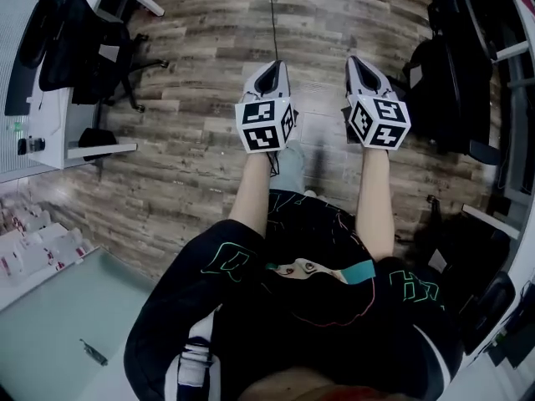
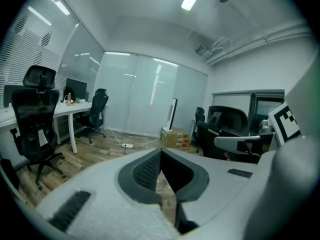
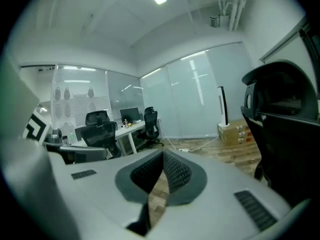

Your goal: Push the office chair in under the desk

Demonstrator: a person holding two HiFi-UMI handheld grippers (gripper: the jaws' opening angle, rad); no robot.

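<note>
- Wood-plank floor (image 1: 209, 23) fills most of the head view. The person stands on it with both arms stretched forward and nothing within touch.
- Out ahead, the left gripper (image 1: 269, 72) has its jaws pressed together with nothing between them. Its own view shows only floor past the tips.
- Beside it, the right gripper (image 1: 359, 63) is closed and empty in the same way, held level with the other.
- At the upper left a black office chair (image 1: 88, 44) stands against the white desk (image 1: 54, 115), with its wheeled base out on the floor.
- At the right edge a second chair (image 1: 447, 78), also black, stands near the right gripper but apart from it. In the right gripper view its backrest looms large on the right.
- Which of the two is the chair to be pushed is not clear. Neither gripper touches either one.
- In the left gripper view a cardboard box (image 2: 175, 136) sits by the glass wall (image 2: 145, 94), and a white power strip (image 2: 127, 145) lies on the floor in front of it.
</note>
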